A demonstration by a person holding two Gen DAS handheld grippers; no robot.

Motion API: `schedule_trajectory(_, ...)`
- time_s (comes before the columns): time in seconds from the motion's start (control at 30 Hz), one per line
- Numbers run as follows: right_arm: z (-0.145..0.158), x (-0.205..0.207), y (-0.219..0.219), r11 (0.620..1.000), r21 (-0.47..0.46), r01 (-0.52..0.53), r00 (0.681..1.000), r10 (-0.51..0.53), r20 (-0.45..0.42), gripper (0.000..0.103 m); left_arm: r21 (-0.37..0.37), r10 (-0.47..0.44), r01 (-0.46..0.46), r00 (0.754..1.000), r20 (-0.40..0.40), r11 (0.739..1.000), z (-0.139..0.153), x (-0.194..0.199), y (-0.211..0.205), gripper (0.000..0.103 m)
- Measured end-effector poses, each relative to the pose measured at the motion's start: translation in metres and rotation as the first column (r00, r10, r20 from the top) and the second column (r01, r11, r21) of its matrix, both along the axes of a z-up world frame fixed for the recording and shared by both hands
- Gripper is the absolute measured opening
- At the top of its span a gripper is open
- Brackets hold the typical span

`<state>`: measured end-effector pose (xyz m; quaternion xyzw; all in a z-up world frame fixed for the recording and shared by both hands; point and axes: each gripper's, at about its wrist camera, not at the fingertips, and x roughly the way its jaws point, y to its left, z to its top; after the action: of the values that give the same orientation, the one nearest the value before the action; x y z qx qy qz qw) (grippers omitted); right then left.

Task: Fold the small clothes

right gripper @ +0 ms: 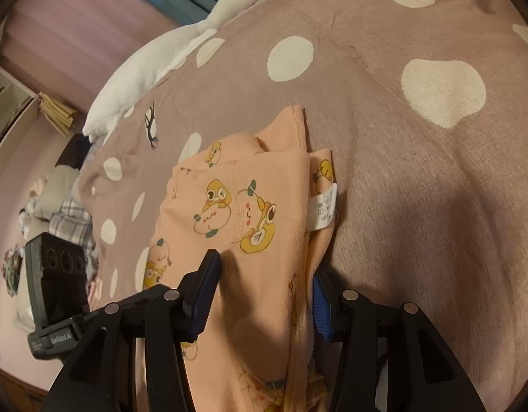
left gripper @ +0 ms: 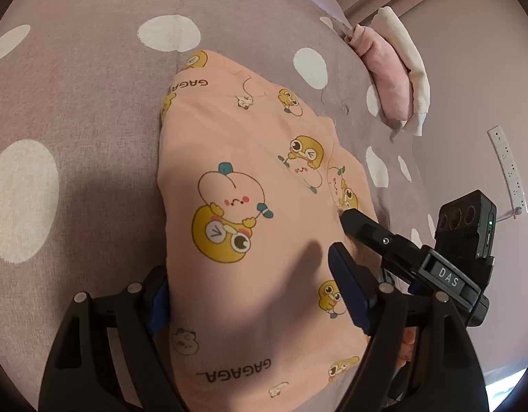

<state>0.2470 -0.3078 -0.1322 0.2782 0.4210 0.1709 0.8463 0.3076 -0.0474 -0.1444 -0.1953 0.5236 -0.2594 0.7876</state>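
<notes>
Here, mauve spotted bedspread (left gripper: pixel 92 110) (goose plush (right gripper: pixel 181 48) beside), both jaws wide astride peach garment (left gripper: pixel 250 178).

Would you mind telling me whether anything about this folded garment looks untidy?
Yes: in the right wrist view the peach garment has a white care label poking out of its right edge, and a lower layer sticks out past the top fold there, so the edges are not flush.
</notes>
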Motion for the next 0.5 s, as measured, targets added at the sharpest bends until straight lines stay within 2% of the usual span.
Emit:
schedule_trajectory(0.33,0.002,0.007,0.005,0.999,-0.036,-0.006,1.0,0.007,0.013,0.049,0.0,0.005,-0.005,1.0,0.004,1.0,0.0,0.002,-0.002,0.079)
schedule_trajectory(0.5,0.006,0.005,0.013,0.993,-0.116,-0.008,0.999,0.012,0.032,0.045,0.067,0.029,-0.031,0.999,0.029,0.997,0.001,-0.001,-0.003,0.062)
